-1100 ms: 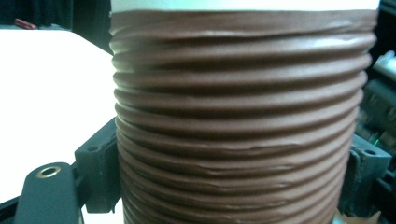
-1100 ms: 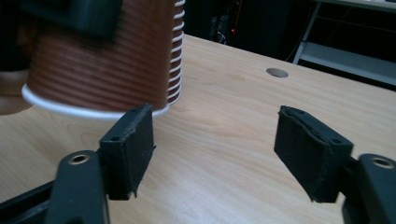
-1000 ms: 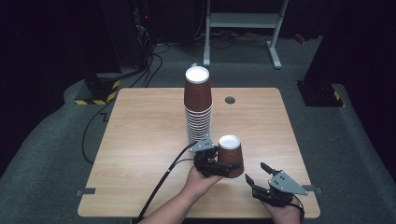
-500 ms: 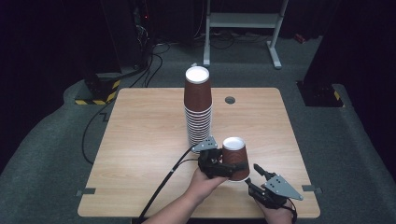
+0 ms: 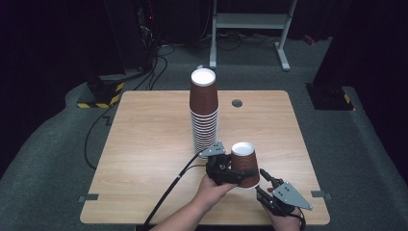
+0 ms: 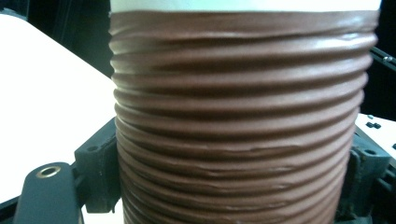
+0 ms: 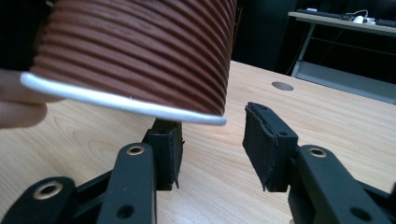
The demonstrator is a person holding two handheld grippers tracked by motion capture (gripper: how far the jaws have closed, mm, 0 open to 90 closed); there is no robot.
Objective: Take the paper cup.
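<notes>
A brown ribbed paper cup (image 5: pixel 244 166) hangs upside down over the table's near edge, white bottom up. My left gripper (image 5: pixel 239 174) is shut on its side wall. In the left gripper view the cup (image 6: pixel 238 116) sits between the two black jaws, one finger (image 6: pixel 95 172) at its left. My right gripper (image 5: pixel 266 179) sits just right of and below the cup's rim. Its jaws have just been closing. In the right gripper view the white rim of the cup (image 7: pixel 140 46) reaches over the gap of the right gripper (image 7: pixel 212 149), and the pads stand apart from it.
A tall stack of the same cups (image 5: pixel 204 115) stands upside down mid-table, just behind the left gripper. The wooden table (image 5: pixel 144 144) has a round cable hole (image 5: pixel 236 103) at the back. The left gripper's cable (image 5: pixel 168 192) trails off the front edge. A metal frame (image 5: pixel 250 21) stands on the floor beyond.
The right gripper has crept left and up toward the held cup's rim, and its jaws have narrowed. The left gripper with the cup has barely moved.
</notes>
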